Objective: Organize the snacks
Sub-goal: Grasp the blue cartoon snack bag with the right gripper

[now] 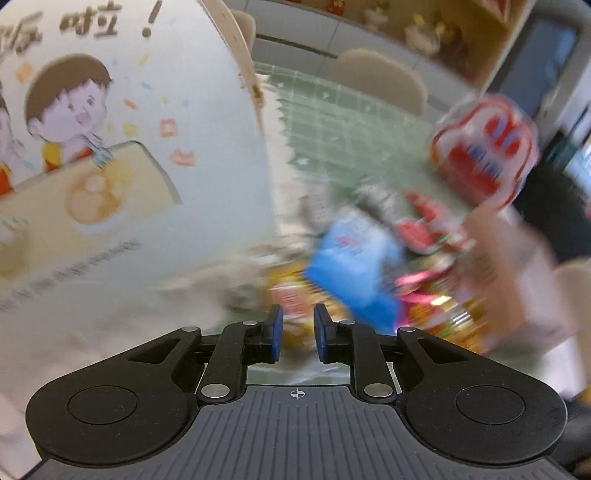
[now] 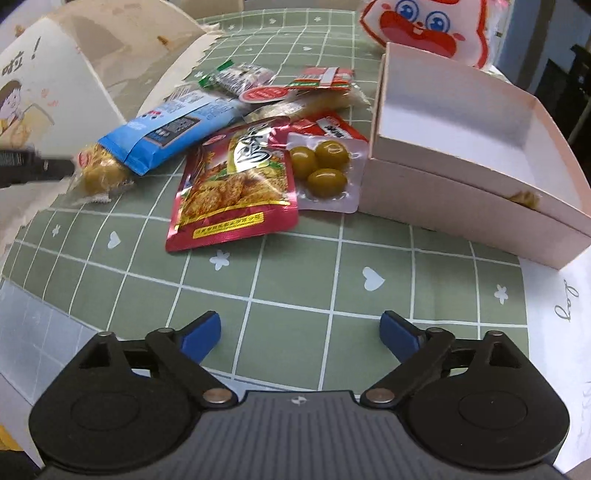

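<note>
- Green checked tablecloth (image 2: 295, 280) with white hearts and flowers covers the table; the snack pile lies on it, just left of a pale pink box (image 2: 461, 184).
- Nearest the box wall is a clear pack of three green olives (image 2: 327, 166), touching the box; a red foil packet (image 2: 236, 184) overlaps its left edge.
- Farther left, a blue packet (image 2: 173, 129) lies across a clear-wrapped yellow snack (image 2: 99, 177); smaller red and green sachets (image 2: 317, 79) sit behind the pile.
- Behind the box, a red-and-white cartoon bag (image 2: 424, 29) is cut off by the frame.
- Left of the pile stands a cartoon-printed paper bag (image 2: 40, 96), partly out of frame.
- Right gripper (image 2: 300, 334) hovers over bare cloth in front of the box, fingers spread wide, holding nothing.
- Left gripper (image 1: 297, 336) has its fingers narrowly apart; motion blur hides whether they pinch the yellow snack wrapper beyond them.
</note>
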